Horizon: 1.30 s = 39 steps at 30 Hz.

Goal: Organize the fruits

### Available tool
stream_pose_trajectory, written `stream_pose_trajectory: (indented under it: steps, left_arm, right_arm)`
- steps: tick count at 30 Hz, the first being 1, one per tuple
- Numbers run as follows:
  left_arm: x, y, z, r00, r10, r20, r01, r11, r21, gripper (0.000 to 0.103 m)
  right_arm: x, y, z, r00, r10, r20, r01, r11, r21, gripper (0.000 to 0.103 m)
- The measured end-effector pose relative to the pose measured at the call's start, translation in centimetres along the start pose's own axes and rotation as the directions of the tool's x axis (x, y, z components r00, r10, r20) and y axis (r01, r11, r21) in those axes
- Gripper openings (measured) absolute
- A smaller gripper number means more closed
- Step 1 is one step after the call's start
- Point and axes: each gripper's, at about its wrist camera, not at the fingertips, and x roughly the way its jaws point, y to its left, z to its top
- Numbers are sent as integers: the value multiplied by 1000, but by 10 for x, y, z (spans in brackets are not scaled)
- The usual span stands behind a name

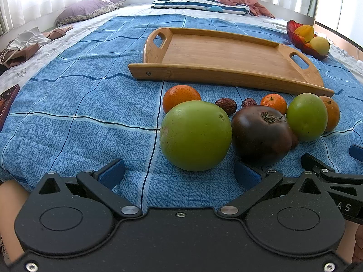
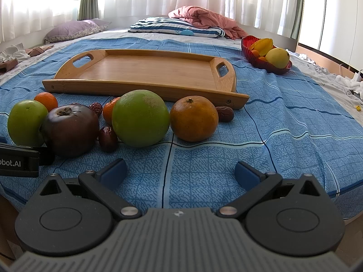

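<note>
Blue bedspread bare at frame right, bed edge at bottom. Wooden tray empty, mid-frame, behind fruit row. Right hand-held gripper open — orange and green fruit just ahead. Left hand-held gripper open — large green fruit near fingers, dark tomato beside.

Readable text: "bot.AI", white on black, cut off at the frame edge, on the left gripper's body, just left of the dark tomato; "A S" on the right gripper's body; nothing else legible
</note>
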Motion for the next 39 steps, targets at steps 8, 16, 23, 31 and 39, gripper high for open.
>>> stream_pose_trajectory:
  steps: [8, 16, 23, 31, 39]
  left_arm:
    - [0, 0, 0, 1000, 0, 1, 0, 1000, 0, 103]
    - [0, 0, 0, 1000, 0, 2, 0, 1000, 1, 103]
    - [0, 0, -1, 1000, 0, 3, 0, 1000, 1, 103]
    - [-2, 0, 0, 1000, 0, 7, 0, 1000, 2, 103]
    - [-5, -1, -4, 999, -1, 51, 0, 1000, 18, 103]
  right_arm:
    - [0, 0, 0, 1000, 0, 1, 0, 1000, -1, 103]
    - [0, 0, -1, 1000, 0, 2, 0, 1000, -1, 103]
    - [-1, 0, -1, 1000, 0, 2, 0, 1000, -1, 103]
    - [1, -5, -2, 1000, 22, -1, -22, 1000, 11, 103]
    - [-3, -1, -5, 999, 8, 34, -8, 1000, 1, 103]
